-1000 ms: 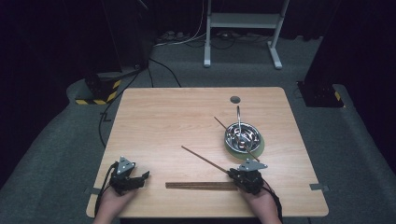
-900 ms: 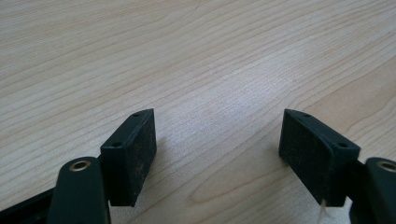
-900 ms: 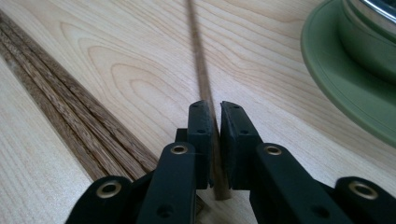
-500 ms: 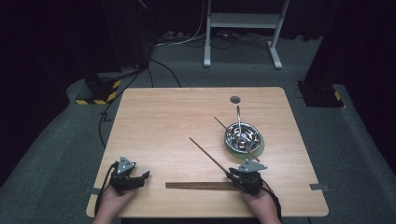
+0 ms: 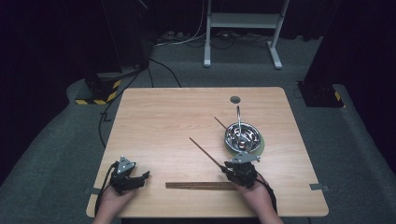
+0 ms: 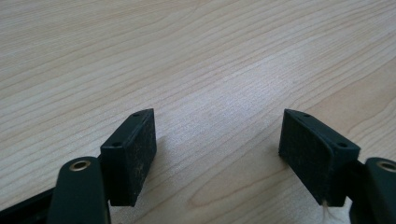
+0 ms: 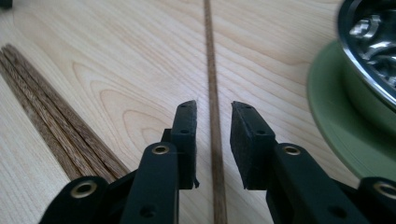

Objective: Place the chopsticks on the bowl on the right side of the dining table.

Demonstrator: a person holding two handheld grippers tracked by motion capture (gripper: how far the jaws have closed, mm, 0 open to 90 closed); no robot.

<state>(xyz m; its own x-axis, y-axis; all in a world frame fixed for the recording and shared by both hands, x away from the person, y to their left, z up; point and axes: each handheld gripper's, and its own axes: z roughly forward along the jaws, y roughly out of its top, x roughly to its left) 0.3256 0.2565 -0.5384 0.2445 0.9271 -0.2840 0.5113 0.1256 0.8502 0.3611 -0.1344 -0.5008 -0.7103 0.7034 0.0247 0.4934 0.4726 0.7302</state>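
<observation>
A single dark wooden chopstick [image 5: 205,151] lies slantwise on the wooden table [image 5: 187,116], its near end between the jaws of my right gripper [image 5: 227,169]. In the right gripper view the chopstick [image 7: 212,93] runs straight up through the narrow gap of my right gripper [image 7: 214,109]. A sliver of space shows on each side, so the jaws straddle it without pressing. A pair of chopsticks [image 5: 201,185] lies flat along the front edge, left of that gripper. My left gripper [image 5: 144,176] rests at the front left, and in its own view my left gripper [image 6: 217,135] stands wide open over bare wood.
A steel bowl [image 5: 243,135] sits on a green plate [image 5: 258,145] just beyond my right gripper, with a metal handle [image 5: 238,116] rising from it and another thin stick [image 5: 219,122] beside it. The green plate [image 7: 336,107] lies close on the right. A round hole [image 5: 235,99] marks the far table.
The single chopstick's far end swung away and to the right between one second and half a second ago, then stayed put. Both hands have barely moved.
</observation>
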